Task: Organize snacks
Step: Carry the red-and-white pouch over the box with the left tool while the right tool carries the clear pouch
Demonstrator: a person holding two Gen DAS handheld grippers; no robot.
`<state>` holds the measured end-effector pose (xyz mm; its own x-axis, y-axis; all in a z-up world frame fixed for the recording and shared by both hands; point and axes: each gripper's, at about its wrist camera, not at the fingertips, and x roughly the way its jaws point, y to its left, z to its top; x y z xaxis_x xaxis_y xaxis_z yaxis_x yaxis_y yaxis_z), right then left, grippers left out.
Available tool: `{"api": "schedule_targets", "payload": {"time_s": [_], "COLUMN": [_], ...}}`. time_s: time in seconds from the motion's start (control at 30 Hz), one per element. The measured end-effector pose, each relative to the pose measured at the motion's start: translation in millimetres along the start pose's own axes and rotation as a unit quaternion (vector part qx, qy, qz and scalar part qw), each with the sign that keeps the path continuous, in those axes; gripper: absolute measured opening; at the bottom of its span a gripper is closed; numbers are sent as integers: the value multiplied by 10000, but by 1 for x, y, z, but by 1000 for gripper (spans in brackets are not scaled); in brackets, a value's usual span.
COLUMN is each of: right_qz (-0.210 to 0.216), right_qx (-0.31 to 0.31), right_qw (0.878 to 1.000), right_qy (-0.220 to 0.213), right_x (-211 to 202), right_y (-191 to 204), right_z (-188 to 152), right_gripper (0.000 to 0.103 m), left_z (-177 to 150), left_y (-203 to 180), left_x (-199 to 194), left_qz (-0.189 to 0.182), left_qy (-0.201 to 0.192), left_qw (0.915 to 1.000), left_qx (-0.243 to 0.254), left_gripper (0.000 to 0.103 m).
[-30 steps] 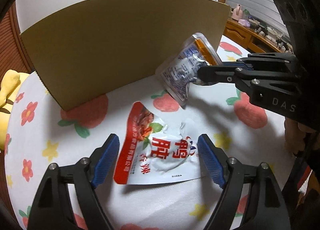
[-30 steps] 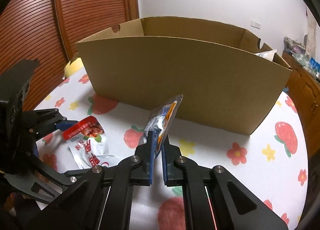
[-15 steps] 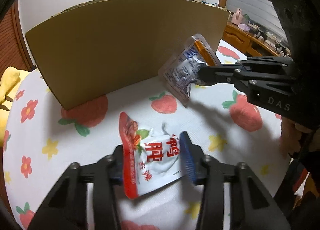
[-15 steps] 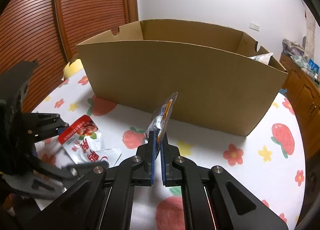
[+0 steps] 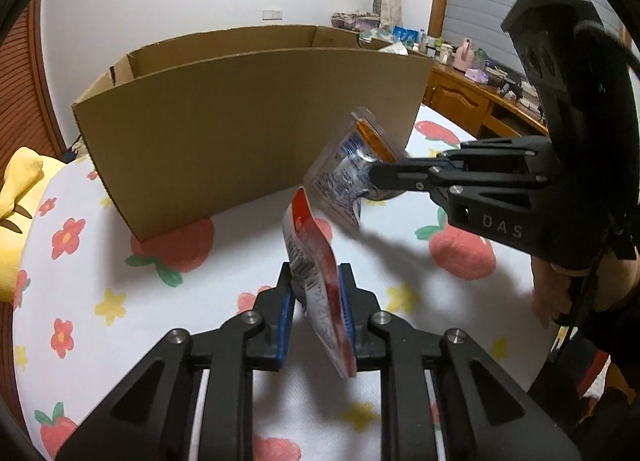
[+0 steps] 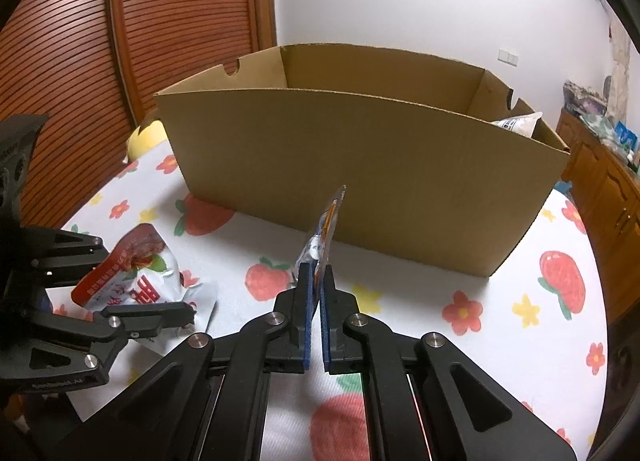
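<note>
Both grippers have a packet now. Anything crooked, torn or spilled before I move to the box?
Nothing torn or spilled. The red snack packet sits tilted and crumpled in the left gripper; the silver-orange packet is held by one edge in the right gripper.

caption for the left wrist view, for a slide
Left gripper shut on a red-and-white snack pouch, right gripper holding a silver pouch before the cardboard box.

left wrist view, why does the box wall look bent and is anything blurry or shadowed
Left wrist view: fisheye distortion bows the cardboard box wall; the red and white packet is slightly soft this close, and the silver packet throws a dark shadow on the tablecloth. Right wrist view: same bowing, dark corners.
</note>
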<state>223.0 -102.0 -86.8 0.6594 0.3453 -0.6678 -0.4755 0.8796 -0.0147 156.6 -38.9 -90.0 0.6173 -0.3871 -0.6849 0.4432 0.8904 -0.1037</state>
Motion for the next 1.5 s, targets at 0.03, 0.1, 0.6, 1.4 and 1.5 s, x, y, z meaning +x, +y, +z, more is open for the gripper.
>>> {"api": "schedule_targets", "payload": {"time_s": [0.03, 0.1, 0.6, 1.4, 1.5], "right_qz": [1, 17, -35, -188, -245], "right_qx": [-5, -21, -189, -370, -393], "right_qw": [10000, 10000, 9993, 9932, 9928], "right_qy": [-6, -22, -335, -1087, -1105], "right_x": [0, -2, -33, -85, -79], "right_y": [0, 1, 7, 0, -4], "right_z": [0, 0, 15, 78, 87], "right_gripper": [0, 0, 0, 0, 0], "left_z": [0, -4, 12, 79, 85], "left_y": [0, 3, 11, 30, 35], "left_x": [-1, -6, -47, -91, -92], "left_qz": [5, 20, 113, 413, 484], "left_qy": [-18, -60, -431, -943, -931], "left_qw": [10000, 10000, 9990, 9943, 9940], "left_qx": [-18, -35, 15, 284, 314], "left_gripper": [18, 18, 18, 18, 18]}}
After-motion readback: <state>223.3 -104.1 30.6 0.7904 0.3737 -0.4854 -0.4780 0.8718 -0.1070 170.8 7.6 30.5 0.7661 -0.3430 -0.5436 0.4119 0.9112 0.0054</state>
